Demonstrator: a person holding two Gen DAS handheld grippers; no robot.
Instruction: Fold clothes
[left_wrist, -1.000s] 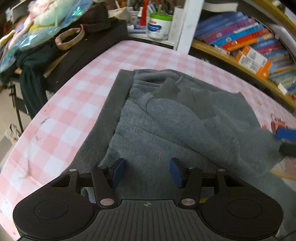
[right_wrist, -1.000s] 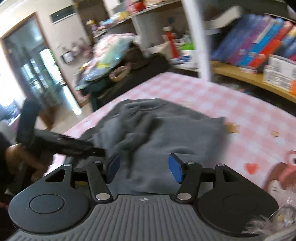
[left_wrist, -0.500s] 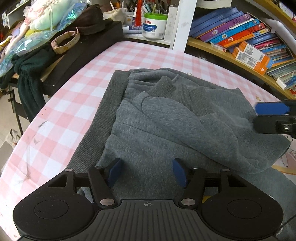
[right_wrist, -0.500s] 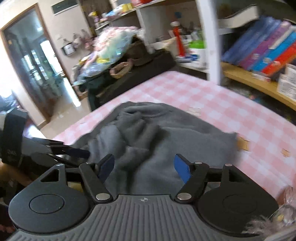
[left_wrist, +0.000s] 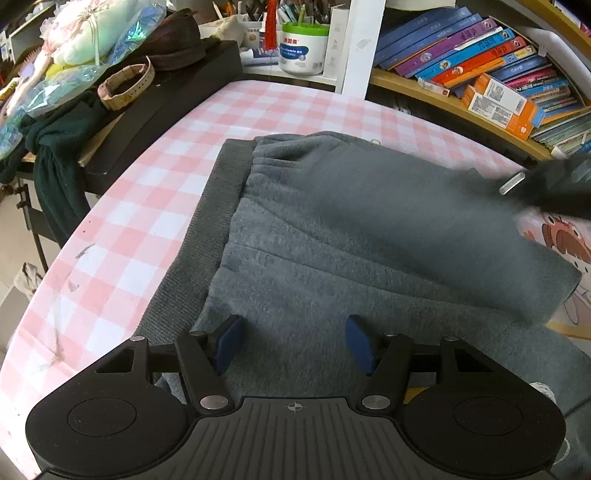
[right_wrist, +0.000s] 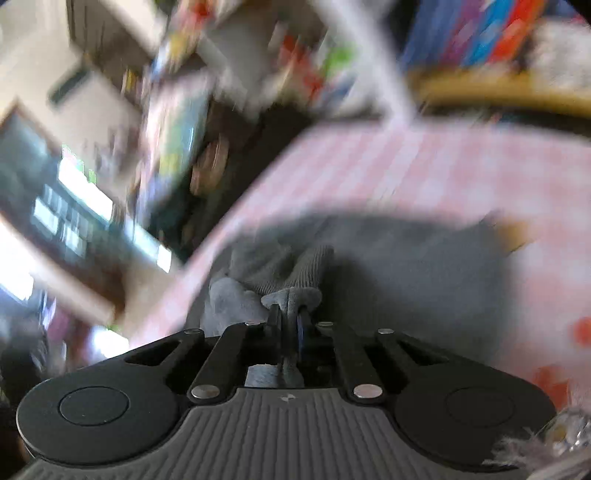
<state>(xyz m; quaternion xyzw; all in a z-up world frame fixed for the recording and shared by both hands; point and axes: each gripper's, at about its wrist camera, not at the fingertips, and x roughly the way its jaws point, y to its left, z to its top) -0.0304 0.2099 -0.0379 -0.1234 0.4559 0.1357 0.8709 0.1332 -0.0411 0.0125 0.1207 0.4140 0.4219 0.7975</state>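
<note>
Lying on pink-checked tablecloth (left_wrist: 155, 206) (bookshelves (left_wrist: 480, 74) behind), sweater (left_wrist: 351, 240) pinched by right hand-held gripper (right_wrist: 290, 314); left (left_wrist: 293, 343) apart.

Right gripper (right_wrist: 290, 314) fingers (right_wrist: 274, 317) pinching grey garment (right_wrist: 388, 266), background seemingly motion-blurred

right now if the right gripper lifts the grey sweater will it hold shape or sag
Likely sag: the sweater lies in soft folds on the table, so it looks floppy. The right gripper pinches a bunched bit, which suggests thick fleece that compresses and probably won't slip. The rest should trail behind.
</note>
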